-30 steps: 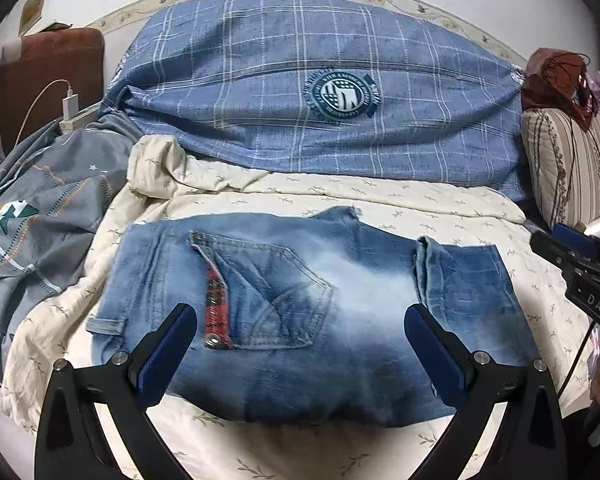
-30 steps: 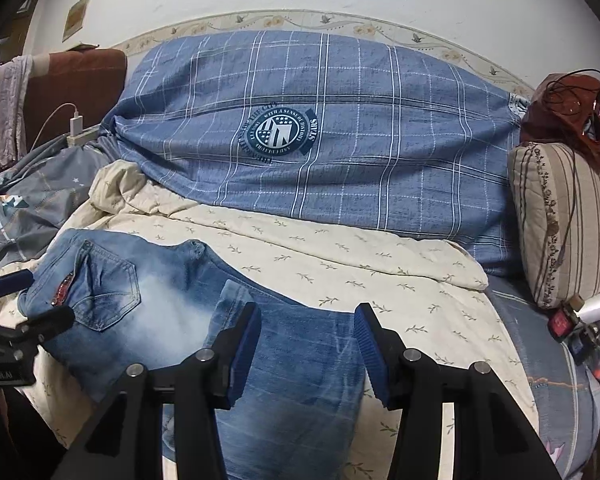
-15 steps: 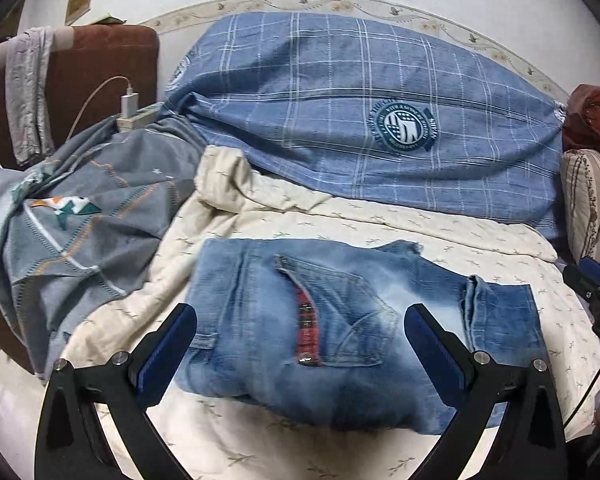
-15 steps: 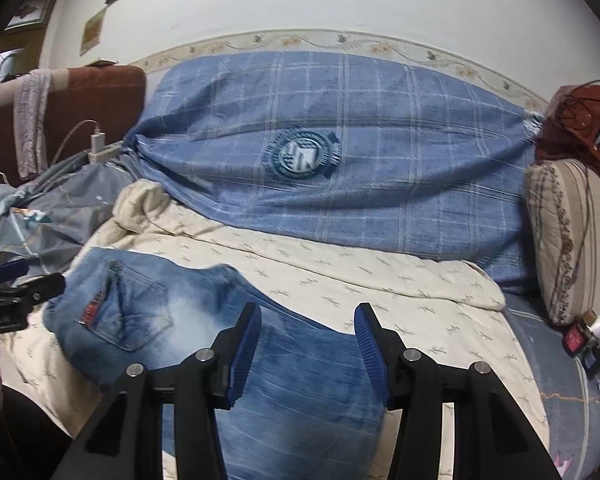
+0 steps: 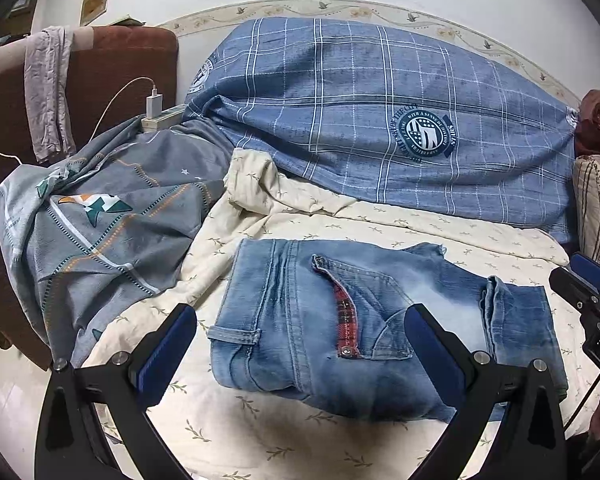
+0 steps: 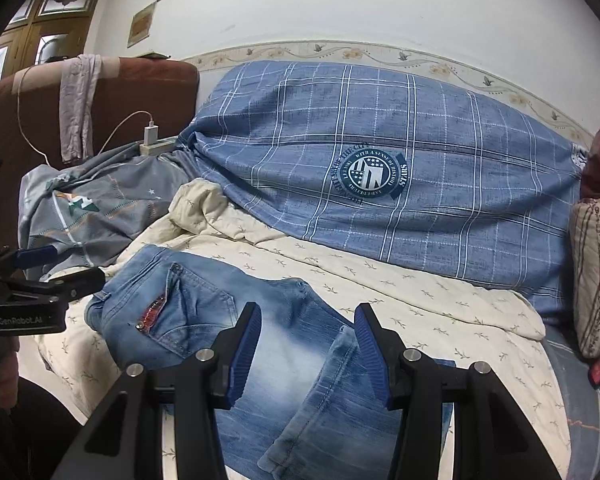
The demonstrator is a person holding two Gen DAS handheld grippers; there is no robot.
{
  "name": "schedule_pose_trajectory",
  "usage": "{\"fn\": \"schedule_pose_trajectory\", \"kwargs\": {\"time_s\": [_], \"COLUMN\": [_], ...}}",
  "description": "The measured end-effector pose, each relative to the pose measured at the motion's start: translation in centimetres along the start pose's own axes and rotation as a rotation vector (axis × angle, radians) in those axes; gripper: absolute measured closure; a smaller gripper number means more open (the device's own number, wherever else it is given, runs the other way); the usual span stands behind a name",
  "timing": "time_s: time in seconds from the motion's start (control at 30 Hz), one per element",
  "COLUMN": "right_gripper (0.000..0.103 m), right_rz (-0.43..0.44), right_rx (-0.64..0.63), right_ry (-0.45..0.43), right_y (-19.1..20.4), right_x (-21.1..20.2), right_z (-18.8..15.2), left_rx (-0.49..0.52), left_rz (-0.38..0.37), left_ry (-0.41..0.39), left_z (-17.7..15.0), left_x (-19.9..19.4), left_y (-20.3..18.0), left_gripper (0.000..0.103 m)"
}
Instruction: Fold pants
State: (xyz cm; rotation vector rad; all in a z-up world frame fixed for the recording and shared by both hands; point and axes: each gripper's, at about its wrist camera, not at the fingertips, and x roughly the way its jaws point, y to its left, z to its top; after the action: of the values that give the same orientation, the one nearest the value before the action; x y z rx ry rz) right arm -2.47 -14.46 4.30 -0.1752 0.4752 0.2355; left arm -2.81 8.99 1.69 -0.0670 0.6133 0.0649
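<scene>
Black gripper (image 5: 300,344), blue-padded jaws, silver screws

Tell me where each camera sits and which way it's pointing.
Left wrist: on the left gripper, over the waist end of the jeans, facing the blue plaid pillow; its open fingers show.
Right wrist: on the right gripper, over the leg end, facing the same pillow; its open fingers show.
Shared: jeans, pillow, cream sheet, each other's gripper.

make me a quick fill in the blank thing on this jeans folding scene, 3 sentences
1. The folded jeans lie on a cream ____ with a leaf print.
2. Both the left gripper and the right gripper have their jaws ____.
3. The white charger is plugged into a ____.

Missing words: blanket; open; power strip
</scene>
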Motion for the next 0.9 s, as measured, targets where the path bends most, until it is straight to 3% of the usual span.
{"fn": "schedule_pose_trajectory", "kwargs": {"time_s": [0.9], "right_gripper": [0.051], "right_rz": [-0.013], "right_rx": [0.015], "right_ry": [-0.022], "right_y": [-1.07], "right_x": [-0.53], "right_z": [0.32], "left_rx": [0.018], "left_rz": [0.009], "left_ry": [-0.006], "left_z": [0.16], "left_x": [0.05], "left_y": [-0.49], "left_gripper": [0.0]}}
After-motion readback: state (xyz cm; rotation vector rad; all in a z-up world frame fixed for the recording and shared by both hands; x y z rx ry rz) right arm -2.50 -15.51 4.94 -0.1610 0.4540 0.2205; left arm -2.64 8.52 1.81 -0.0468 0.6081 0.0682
